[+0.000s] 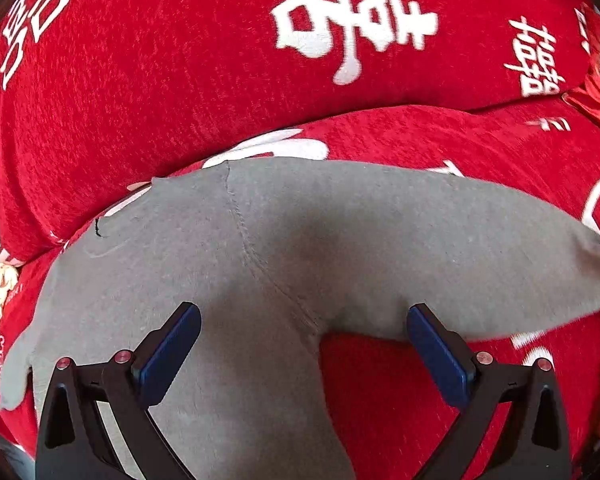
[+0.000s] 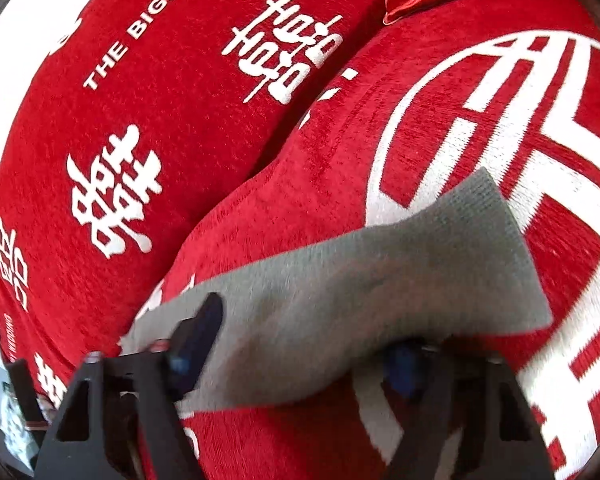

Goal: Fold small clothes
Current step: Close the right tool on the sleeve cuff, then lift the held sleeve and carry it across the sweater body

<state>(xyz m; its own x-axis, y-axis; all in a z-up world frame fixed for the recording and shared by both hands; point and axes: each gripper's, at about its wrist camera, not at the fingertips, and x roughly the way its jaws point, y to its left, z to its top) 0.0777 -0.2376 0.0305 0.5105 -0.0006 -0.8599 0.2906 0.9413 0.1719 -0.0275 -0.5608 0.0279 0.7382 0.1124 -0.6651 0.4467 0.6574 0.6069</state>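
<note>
Right now the grey garment point(image 1: 284, 248) lies spread on the red cushion point(image 1: 440, 392), below the red backrest cushion point(image 1: 160, 72). I see my left gripper point(image 1: 303, 344) spread wide over its near edge. My right gripper point(image 2: 300, 344) also looks parted, cloth draped over one fingertip point(image 2: 400, 364).

Both cameras sit just behind their own fingers and look forward and down, very near the fabric. The left wrist view faces the grey garment point(image 1: 284, 248) on the red cushion point(image 1: 460, 148) squarely; the right wrist view sees the same garment and cushion, tilted and blurred
</note>
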